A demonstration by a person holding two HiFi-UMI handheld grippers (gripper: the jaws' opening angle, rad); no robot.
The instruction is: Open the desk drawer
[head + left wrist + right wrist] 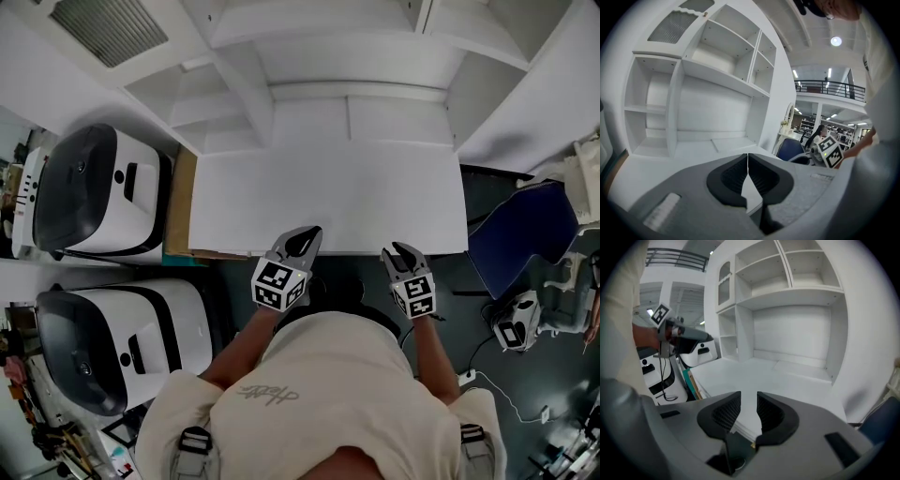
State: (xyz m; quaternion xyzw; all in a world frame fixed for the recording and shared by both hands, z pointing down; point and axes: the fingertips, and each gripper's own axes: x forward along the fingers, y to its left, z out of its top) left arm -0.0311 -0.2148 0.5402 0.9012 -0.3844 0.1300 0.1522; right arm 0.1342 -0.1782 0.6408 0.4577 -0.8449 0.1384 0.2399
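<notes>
The white desk [328,197] lies just ahead of the 2 grippers; its drawer cannot be made out. The left gripper [302,236] has its jaws pressed together on nothing. The right gripper [401,251] is slightly parted and empty. Only the right gripper view shows the desk's front edge [740,430], just under the jaws.

Setting: open-plan office or lab hall.
Furniture: white desk [328,202] with empty built-in shelves [726,51]; blue chair [520,230] just beside it.
Building: railed upper gallery [829,86] and ceiling lights [836,41] beyond the desk.
Equipment: two white-and-black machines [94,192] left of the desk.
</notes>
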